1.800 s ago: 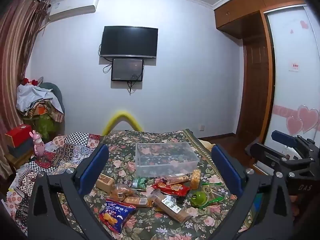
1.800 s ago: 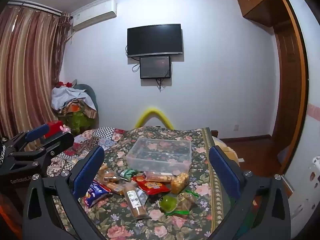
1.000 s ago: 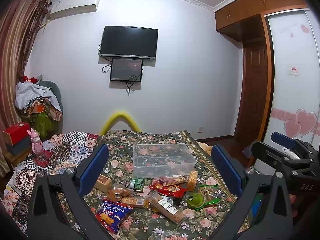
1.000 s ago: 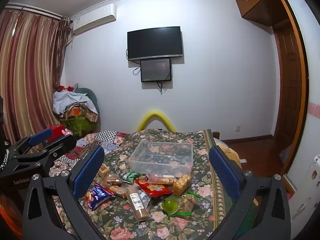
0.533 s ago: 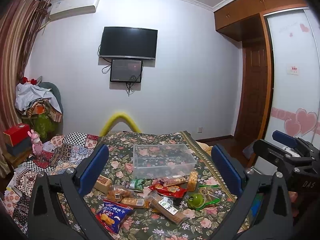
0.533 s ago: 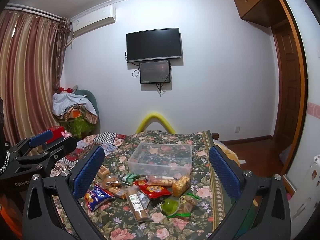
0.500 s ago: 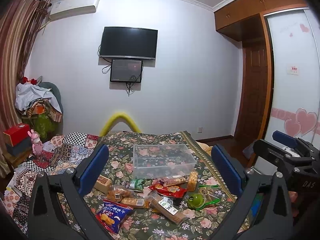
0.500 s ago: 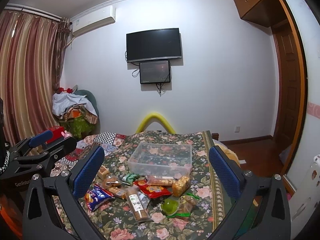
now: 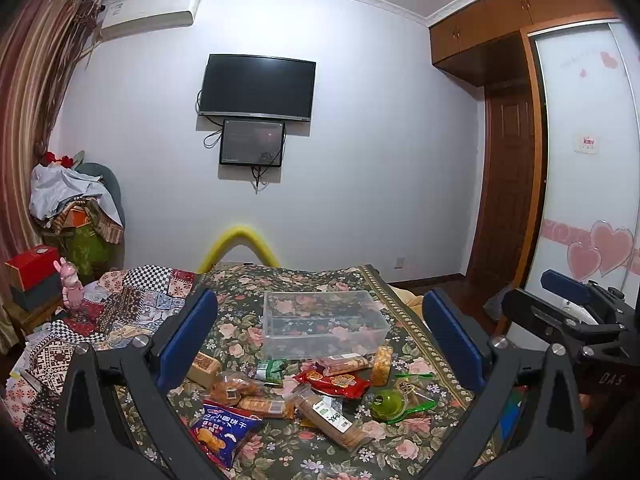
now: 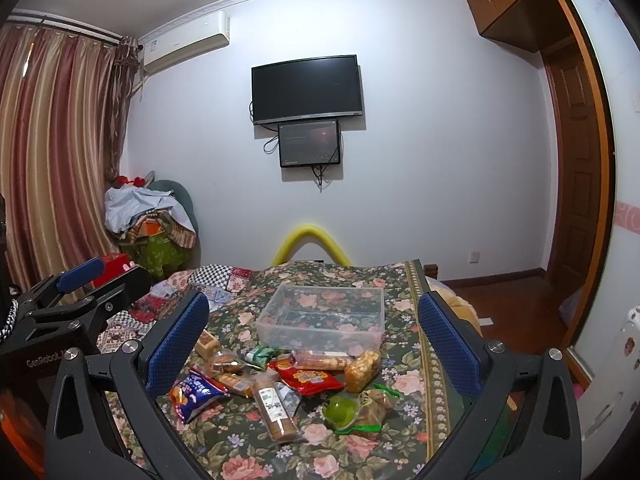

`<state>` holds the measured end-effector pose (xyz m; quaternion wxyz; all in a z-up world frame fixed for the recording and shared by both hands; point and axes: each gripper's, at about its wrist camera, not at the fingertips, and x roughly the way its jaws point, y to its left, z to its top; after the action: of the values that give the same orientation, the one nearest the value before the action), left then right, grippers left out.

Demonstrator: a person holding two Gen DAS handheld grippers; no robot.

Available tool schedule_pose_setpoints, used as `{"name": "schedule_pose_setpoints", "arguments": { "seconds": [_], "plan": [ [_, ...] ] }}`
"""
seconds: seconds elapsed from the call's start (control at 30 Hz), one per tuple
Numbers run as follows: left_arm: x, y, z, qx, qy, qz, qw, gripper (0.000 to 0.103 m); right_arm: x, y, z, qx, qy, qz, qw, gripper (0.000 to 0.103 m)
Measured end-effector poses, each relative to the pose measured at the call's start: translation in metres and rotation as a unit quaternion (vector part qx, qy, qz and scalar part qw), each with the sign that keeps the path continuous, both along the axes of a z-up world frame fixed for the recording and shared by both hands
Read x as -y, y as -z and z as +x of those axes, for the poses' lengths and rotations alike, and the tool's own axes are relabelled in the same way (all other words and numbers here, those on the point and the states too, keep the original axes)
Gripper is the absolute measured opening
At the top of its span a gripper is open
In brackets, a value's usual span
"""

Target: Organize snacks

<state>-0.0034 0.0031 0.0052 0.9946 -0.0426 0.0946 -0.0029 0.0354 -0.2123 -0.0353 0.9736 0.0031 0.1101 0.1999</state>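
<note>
Snacks lie scattered on the floral cloth in the left wrist view, in much the same place as half a second ago, so this gripper has all but stopped drifting: the left gripper (image 9: 320, 344) hangs well above the heap with its jaws spread wide and nothing between them. The blue bag (image 9: 222, 432) lies nearest, the red packet (image 9: 332, 382) and the green cup (image 9: 388, 402) further right, and the clear bin (image 9: 324, 322) stands empty just behind the pile. In the right wrist view the frame has tipped slightly, the television sitting a touch lower than a second ago, yet the right gripper (image 10: 314, 340) is also held high, jaws fully apart and empty. From here the long biscuit sleeve (image 10: 276, 408) points toward the camera and the orange-filled packet (image 10: 362, 366) leans near the bin's front wall. Nothing has gone into the bin, so the sorting looks not yet begun; both tools seem poised for a first descent.
</note>
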Motion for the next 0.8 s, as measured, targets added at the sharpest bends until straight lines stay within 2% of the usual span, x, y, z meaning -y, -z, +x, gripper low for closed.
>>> {"name": "schedule_pose_setpoints", "arguments": {
  "seconds": [0.8],
  "plan": [
    [0.003,0.0047,0.0054,-0.004,0.001,-0.003,1.0,0.103,-0.001,0.001,0.0001,-0.006,-0.002,0.001,1.0,0.103]
  ]
}}
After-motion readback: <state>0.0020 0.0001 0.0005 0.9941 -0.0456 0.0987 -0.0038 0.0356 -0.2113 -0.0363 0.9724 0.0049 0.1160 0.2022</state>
